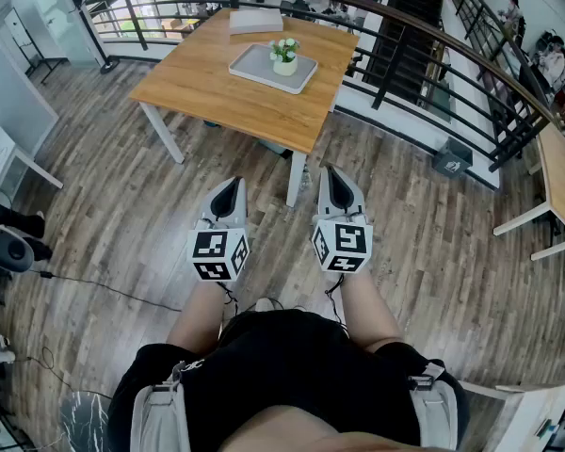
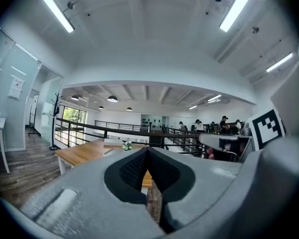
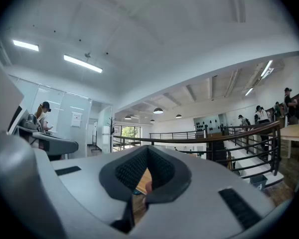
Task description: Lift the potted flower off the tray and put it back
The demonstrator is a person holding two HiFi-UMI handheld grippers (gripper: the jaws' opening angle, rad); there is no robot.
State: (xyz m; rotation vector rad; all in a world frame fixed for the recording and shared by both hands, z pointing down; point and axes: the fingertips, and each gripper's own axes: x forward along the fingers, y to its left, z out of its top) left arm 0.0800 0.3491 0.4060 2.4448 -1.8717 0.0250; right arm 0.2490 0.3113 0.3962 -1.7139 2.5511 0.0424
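The potted flower (image 1: 284,55), white blooms in a small white pot, stands on a grey tray (image 1: 256,66) on the wooden table (image 1: 226,92), far ahead of me. Both grippers hover level over the wooden floor, well short of the table. My left gripper (image 1: 228,191) has its jaws closed together with nothing between them. My right gripper (image 1: 337,182) is likewise shut and empty. In the left gripper view the flower (image 2: 126,146) shows small above the closed left gripper (image 2: 147,152). The right gripper view shows the right gripper (image 3: 148,152) closed, with a sliver of table below.
A white flat box (image 1: 255,21) lies on the table behind the tray. A dark curved railing (image 1: 433,73) runs behind the table, with stairs (image 1: 410,26) beyond. Another table (image 1: 557,182) stands at the right. Cables and equipment (image 1: 9,248) lie on the floor at the left.
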